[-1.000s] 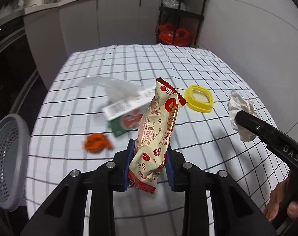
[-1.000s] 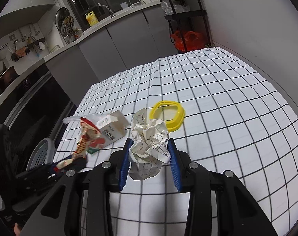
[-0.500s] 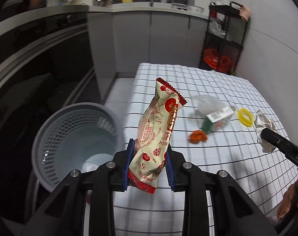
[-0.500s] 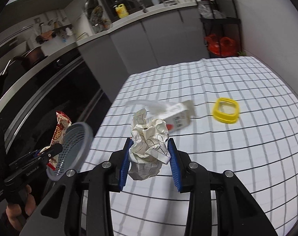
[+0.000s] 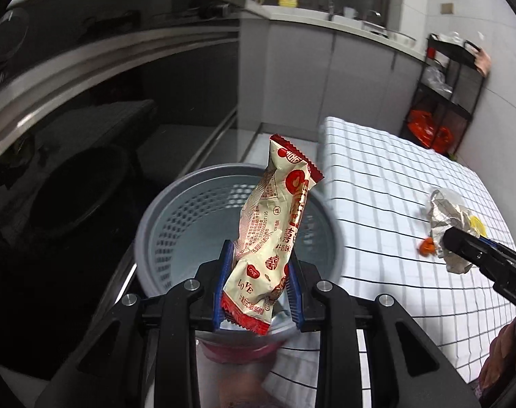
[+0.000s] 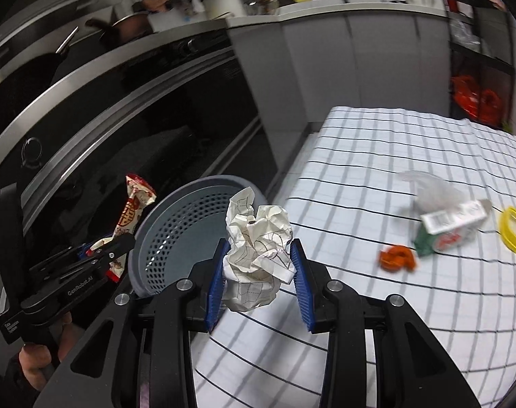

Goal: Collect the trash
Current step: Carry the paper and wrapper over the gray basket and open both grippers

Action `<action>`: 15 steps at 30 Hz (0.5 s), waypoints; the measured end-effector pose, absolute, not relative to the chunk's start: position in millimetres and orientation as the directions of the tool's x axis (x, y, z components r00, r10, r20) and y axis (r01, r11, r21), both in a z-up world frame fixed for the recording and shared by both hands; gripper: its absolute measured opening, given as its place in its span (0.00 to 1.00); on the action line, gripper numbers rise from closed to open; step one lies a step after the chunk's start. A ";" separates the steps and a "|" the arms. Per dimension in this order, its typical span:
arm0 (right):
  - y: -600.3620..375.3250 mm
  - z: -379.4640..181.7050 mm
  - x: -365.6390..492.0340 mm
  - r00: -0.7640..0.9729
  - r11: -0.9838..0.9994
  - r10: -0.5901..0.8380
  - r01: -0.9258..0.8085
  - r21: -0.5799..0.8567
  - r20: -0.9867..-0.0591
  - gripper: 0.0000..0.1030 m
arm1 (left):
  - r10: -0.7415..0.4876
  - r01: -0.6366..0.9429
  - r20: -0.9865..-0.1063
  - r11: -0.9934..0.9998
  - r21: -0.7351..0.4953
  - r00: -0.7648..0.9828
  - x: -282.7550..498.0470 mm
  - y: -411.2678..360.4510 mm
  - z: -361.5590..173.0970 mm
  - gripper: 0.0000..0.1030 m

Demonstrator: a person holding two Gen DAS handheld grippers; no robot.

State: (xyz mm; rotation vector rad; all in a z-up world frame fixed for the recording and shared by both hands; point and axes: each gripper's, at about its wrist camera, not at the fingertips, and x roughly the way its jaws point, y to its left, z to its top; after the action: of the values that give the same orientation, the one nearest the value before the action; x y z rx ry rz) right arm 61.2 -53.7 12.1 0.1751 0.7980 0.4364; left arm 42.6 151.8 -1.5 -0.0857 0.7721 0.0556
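Left hand-held gripper (image 5: 258, 289): blue pads pinching the lower part of a red-and-cream snack wrapper (image 5: 275, 224). Wrapper stands upright between the jaws, top end tilted a bit right. In the left wrist view it sits directly over the open mouth of the grey perforated bin (image 5: 176, 224), which is on the floor just off the left edge of the counter (image 5: 394, 204). Something pink-red, blurred, shows under the jaws; can't tell what.

From the right wrist view: left hand-held gripper (image 6: 101, 255) at far left with the snack wrapper (image 6: 132, 210) pinched, beside the bin's left rim. A person's hand (image 6: 36, 357) grips its handle at the bottom left.

Right hand-held gripper (image 6: 258, 282): blue pads pinching a crumpled paper ball (image 6: 258, 248), white with black lines. Ball is held near the counter's left edge, just right of the bin (image 6: 176, 238), not over the opening in this view.

Still lying on the checked counter (image 6: 394, 149), going right: orange scrap (image 6: 395, 257), then a green-and-white carton (image 6: 451, 227) lying on its side with a clear plastic bag (image 6: 428, 190) bunched behind it, touching or overlapping, then a yellow ring (image 6: 513, 233) at the far right. All motion-blurred.

Background: dark oven front on the left, grey cabinets behind, black shelf rack at the right.
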 end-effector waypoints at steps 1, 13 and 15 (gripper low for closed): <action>-44.5 10.0 66.2 0.605 0.893 0.450 -0.324 0.313 -0.657 0.34 | 0.021 -0.088 -0.702 0.994 -0.060 0.712 44.2 156.1 -4.1 0.28; 45.3 -21.4 114.9 0.492 0.853 0.505 -0.409 0.323 -0.709 0.34 | 0.012 -0.141 -0.747 0.984 -0.110 0.665 77.6 198.9 -39.0 0.30; 53.6 -27.6 118.0 0.480 0.853 0.502 -0.411 0.321 -0.719 0.34 | 0.008 -0.143 -0.749 0.983 -0.116 0.662 79.7 201.8 -42.8 0.30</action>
State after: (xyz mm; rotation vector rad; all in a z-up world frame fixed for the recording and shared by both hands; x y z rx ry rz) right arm 118.0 53.6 -27.6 0.1101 0.9135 0.5582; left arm 79.7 201.8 -42.8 -0.1705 0.8437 0.0859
